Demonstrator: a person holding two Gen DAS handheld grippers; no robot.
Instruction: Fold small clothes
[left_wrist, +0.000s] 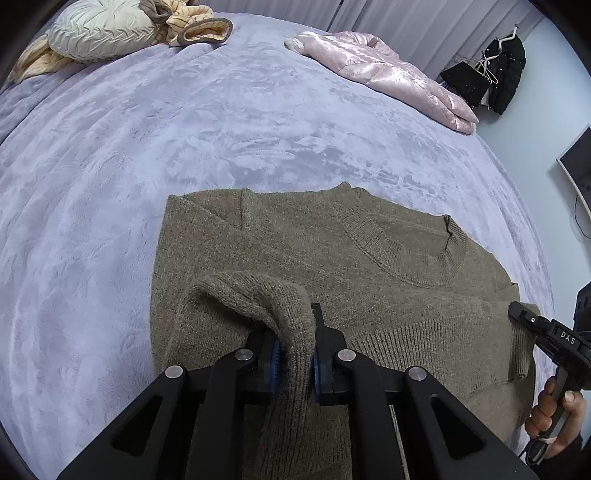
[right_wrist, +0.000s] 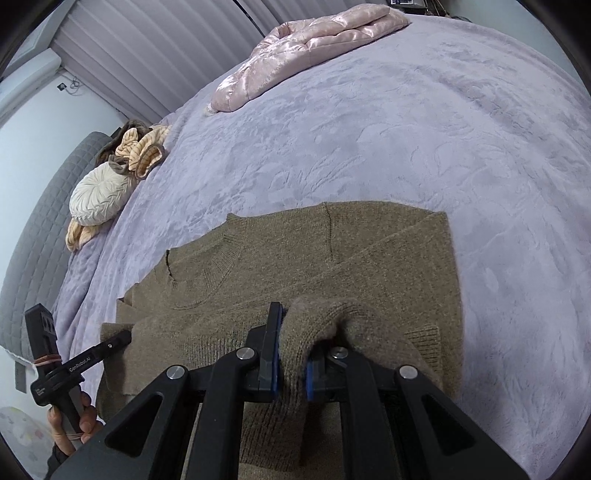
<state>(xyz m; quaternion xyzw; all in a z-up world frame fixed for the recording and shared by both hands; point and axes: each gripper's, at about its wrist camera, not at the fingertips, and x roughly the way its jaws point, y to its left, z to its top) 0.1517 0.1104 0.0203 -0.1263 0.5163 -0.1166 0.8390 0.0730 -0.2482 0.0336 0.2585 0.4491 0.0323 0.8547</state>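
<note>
Left hand-held gripper clamped on brown sweater hem fold, right hand-held gripper clamped likewise, sweater flat near bed edge, pink jacket at far edge

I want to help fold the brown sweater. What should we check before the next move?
1. Left gripper has knit pinched between its fingers: ok.
2. Right gripper has knit pinched too: ok.
3. Brown sweater lies flat on the purple blanket, sleeves folded in: ok.
4. Collar lies smooth: ok.
5. Pink jacket and round pillow lie far from the sweater: ok.
6. Both grippers hold the same edge evenly: cannot tell.
</note>
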